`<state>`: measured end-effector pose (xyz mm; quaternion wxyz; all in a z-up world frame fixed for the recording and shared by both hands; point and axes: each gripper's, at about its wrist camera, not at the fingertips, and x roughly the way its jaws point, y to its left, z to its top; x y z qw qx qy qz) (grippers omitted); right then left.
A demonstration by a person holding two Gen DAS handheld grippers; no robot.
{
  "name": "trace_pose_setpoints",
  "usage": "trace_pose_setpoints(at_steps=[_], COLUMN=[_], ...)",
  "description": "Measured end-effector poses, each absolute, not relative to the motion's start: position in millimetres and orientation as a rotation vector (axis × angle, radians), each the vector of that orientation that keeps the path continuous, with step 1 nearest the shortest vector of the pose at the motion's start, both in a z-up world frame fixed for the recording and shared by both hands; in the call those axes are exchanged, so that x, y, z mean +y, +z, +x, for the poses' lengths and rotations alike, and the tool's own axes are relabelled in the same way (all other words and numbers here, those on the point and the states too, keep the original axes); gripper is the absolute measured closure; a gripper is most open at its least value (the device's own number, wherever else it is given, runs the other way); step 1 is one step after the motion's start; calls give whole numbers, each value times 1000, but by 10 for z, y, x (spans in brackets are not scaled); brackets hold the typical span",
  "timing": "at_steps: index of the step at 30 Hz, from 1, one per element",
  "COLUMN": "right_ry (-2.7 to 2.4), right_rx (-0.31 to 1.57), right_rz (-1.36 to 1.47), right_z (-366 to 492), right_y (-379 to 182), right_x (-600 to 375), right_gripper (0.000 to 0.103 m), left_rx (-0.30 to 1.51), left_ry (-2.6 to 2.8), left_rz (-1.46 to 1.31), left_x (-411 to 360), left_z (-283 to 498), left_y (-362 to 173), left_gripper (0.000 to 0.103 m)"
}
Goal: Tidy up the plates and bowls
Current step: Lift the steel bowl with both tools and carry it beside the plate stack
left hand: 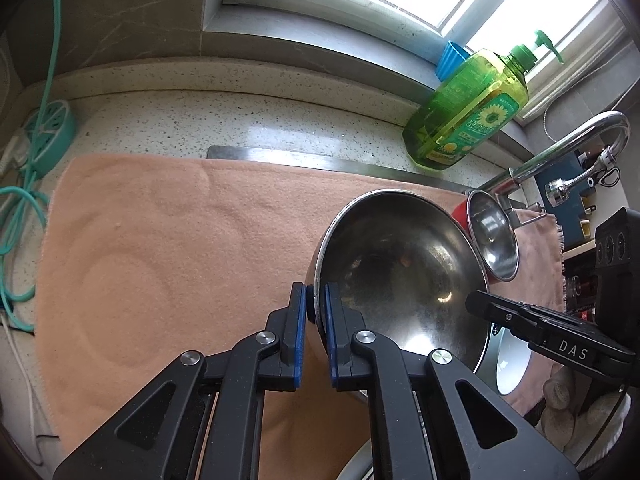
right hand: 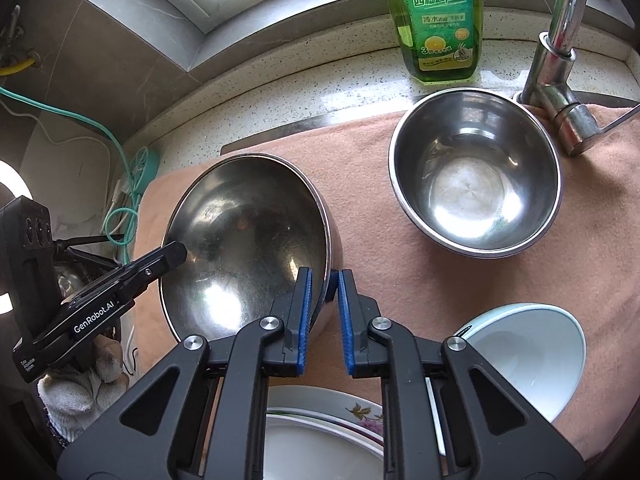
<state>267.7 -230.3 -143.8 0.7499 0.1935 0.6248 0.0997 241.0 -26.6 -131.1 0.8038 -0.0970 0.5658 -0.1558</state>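
Note:
A large steel bowl (left hand: pixel 400 264) (right hand: pixel 248 240) hangs tilted over the peach towel (left hand: pixel 160 260) (right hand: pixel 400 280), held from both sides. My left gripper (left hand: pixel 314 292) is shut on its left rim, blue pads either side of the wall. On the opposite rim my right gripper (right hand: pixel 325 276) is shut the same way. Each gripper shows in the other's view, the right gripper (left hand: pixel 480 304) and the left gripper (right hand: pixel 178 252), both at the bowl's edge. A smaller steel bowl (right hand: pixel 476 184) (left hand: pixel 492 240) stands upright on the towel near the tap.
A white bowl with a pale blue rim (right hand: pixel 532 352) and a flowered plate (right hand: pixel 320 432) lie near the front edge. A green soap bottle (left hand: pixel 468 108) (right hand: pixel 440 20) and a chrome tap (right hand: pixel 556 60) stand behind. A teal power strip (left hand: pixel 48 140) with cords lies left.

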Motion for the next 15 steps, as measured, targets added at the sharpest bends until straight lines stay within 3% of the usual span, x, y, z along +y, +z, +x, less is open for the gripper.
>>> trace_pose_setpoints(at_steps=[15], right_ry=[322], right_rx=[1352], right_rz=[365], right_z=[2378], right_y=[-1246], right_x=[-1876], right_gripper=[90], left_rx=[1162], left_ry=[-273], left_rz=[-246], left_x=[132], left_z=[2001], left_y=[-1128], left_gripper=[96])
